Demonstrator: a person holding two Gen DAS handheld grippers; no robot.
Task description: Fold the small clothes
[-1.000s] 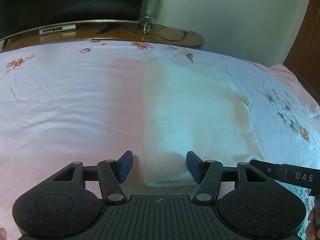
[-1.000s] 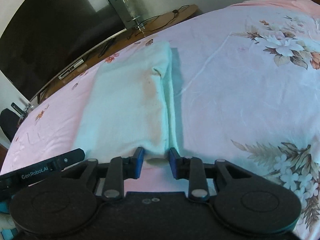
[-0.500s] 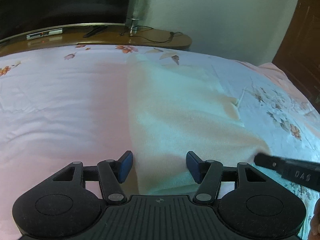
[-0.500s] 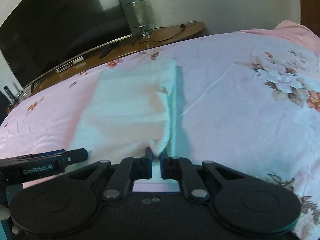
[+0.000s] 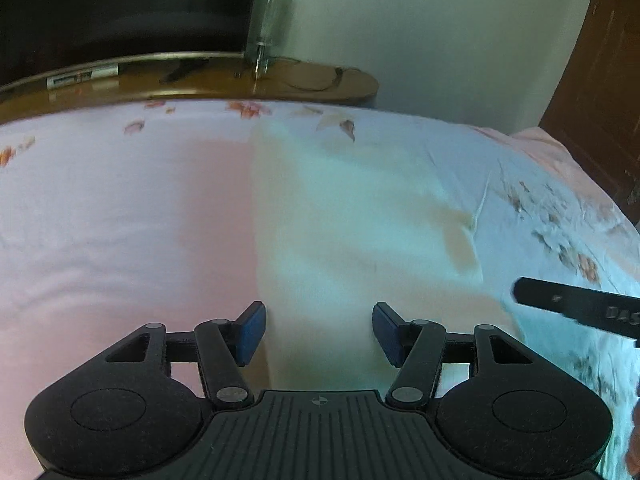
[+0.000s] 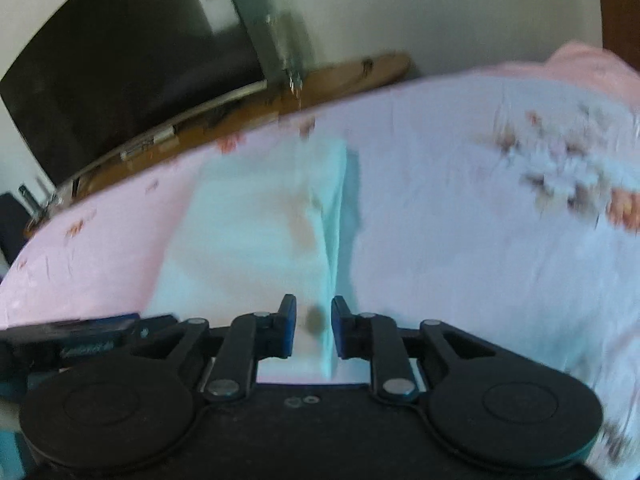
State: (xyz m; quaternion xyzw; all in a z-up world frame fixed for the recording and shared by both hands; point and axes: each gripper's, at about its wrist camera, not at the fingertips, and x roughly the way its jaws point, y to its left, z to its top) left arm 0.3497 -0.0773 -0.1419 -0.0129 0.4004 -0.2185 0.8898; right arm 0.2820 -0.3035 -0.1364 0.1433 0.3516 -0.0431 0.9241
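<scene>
A pale cream folded garment [image 5: 360,216] lies on the pink flowered bedsheet [image 5: 120,216]. In the left wrist view my left gripper [image 5: 318,330] is open, its blue pads either side of the garment's near left edge. In the right wrist view the garment [image 6: 248,232] runs away from me, with a raised fold along its right side. My right gripper [image 6: 314,326] has its pads a little apart around the garment's near right corner; the view is blurred. The right gripper's side [image 5: 576,308] shows at the right of the left view.
A wooden TV stand [image 5: 304,80] with a dark screen [image 5: 120,12] and a glass piece [image 5: 268,40] lies beyond the bed's far edge. A brown wooden door [image 5: 600,92] stands at the right. A pink pillow or bedding [image 6: 588,64] lies at the far right.
Both grippers have lifted and tilted up. The right gripper closed on the garment's near right corner half a second ago; its pads now stand a little apart. The left stays open.
</scene>
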